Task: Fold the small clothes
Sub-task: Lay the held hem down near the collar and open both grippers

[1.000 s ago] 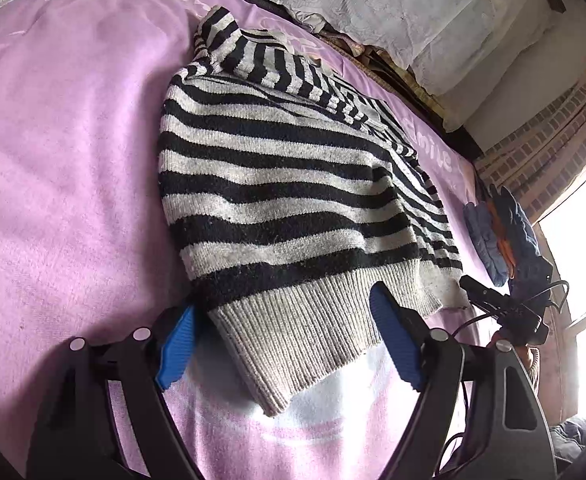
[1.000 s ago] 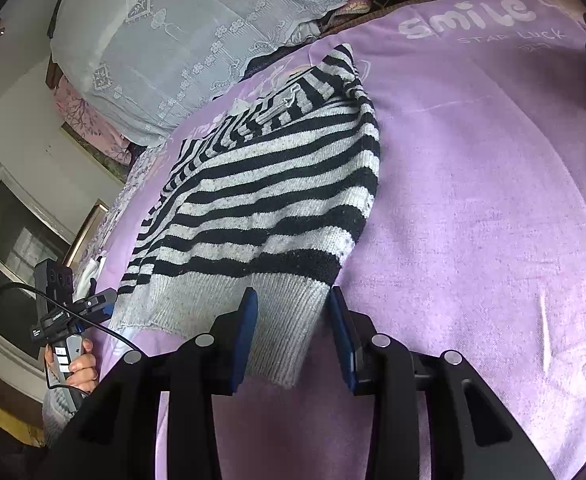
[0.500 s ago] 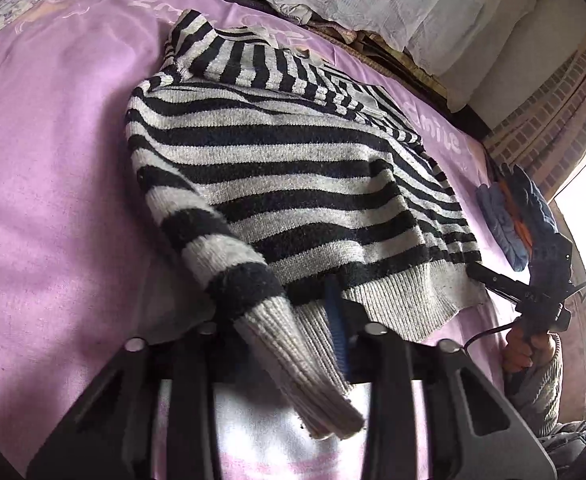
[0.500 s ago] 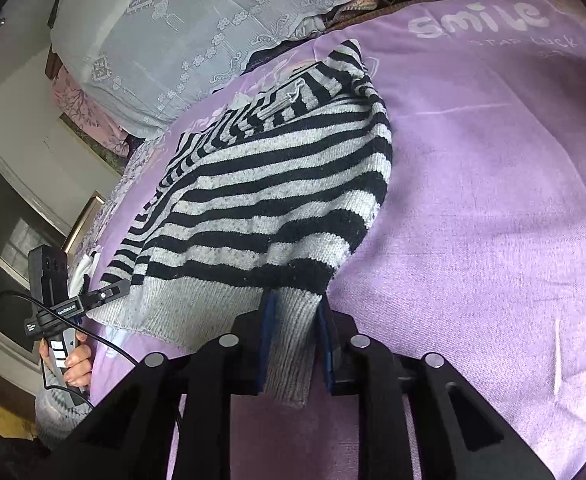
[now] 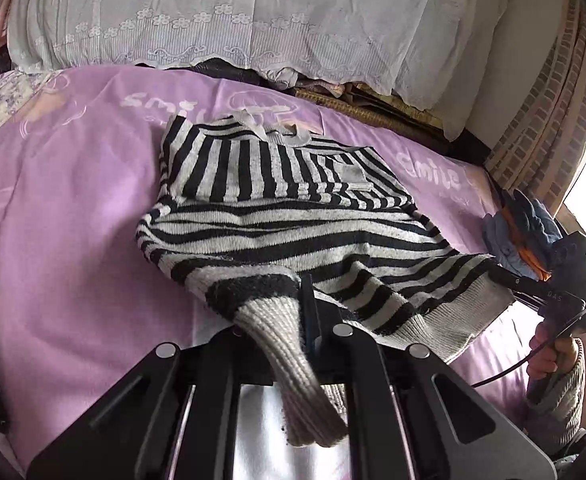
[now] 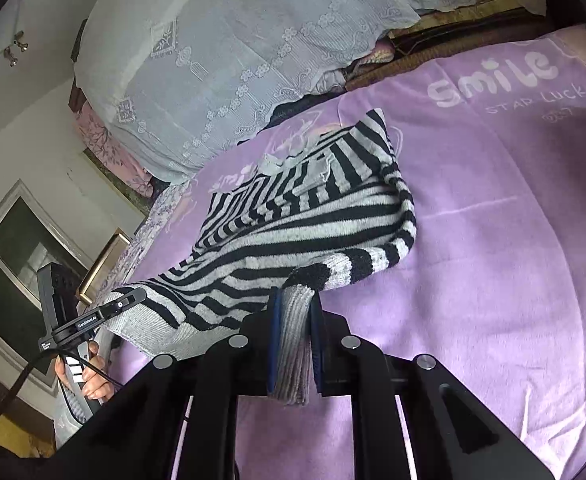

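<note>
A black-and-grey striped sweater (image 5: 277, 200) lies on a purple blanket (image 5: 73, 208); it also shows in the right wrist view (image 6: 293, 216). My left gripper (image 5: 289, 312) is shut on the grey ribbed hem at one bottom corner. My right gripper (image 6: 295, 320) is shut on the hem at the other bottom corner. Both corners are lifted off the blanket, so the lower half hangs raised while the collar end rests flat. The right gripper also shows at the far right of the left wrist view (image 5: 541, 288).
A white lace-covered pile (image 5: 253, 20) lines the far edge of the bed. A folded blue and orange garment (image 5: 521, 232) lies at the blanket's right edge. A window (image 6: 9, 264) and wall stand left of the bed.
Both grippers have lifted the hem corners up off the blanket and moved toward the collar. The sweater's lower half now hangs raised and bunched.
</note>
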Action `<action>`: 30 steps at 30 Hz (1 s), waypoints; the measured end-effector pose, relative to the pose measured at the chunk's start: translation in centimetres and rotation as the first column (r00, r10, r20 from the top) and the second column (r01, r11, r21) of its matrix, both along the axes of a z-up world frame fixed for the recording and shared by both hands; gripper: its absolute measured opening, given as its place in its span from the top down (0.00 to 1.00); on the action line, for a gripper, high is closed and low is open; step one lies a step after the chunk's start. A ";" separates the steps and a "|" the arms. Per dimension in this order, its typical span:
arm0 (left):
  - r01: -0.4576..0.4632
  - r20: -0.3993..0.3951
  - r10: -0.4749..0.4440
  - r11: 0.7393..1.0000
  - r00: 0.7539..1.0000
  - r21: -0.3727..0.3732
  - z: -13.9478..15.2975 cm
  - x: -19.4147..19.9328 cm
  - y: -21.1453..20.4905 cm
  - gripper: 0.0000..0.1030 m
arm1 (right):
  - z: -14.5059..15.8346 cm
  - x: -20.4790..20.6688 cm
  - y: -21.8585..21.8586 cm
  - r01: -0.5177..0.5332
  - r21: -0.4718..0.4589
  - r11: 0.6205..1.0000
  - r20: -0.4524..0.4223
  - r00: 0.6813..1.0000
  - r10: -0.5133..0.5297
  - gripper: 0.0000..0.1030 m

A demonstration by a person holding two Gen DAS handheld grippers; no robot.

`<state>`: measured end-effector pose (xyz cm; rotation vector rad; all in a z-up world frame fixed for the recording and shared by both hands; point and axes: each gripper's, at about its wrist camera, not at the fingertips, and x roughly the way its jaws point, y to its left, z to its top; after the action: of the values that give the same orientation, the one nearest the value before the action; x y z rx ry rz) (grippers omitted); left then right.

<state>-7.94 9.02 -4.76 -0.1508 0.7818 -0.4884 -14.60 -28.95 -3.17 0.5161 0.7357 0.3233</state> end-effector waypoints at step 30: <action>-0.164 0.112 0.160 0.986 0.981 0.030 4.2 8.6 -1.1 0.93 | 3.6 13.2 0.8 0.077 0.032 0.997 0.047 0.996 -0.078 0.86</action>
<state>0.66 7.93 -0.52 -0.1491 0.6654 -0.3243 -1.40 -28.13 0.38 0.5626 0.6633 0.2741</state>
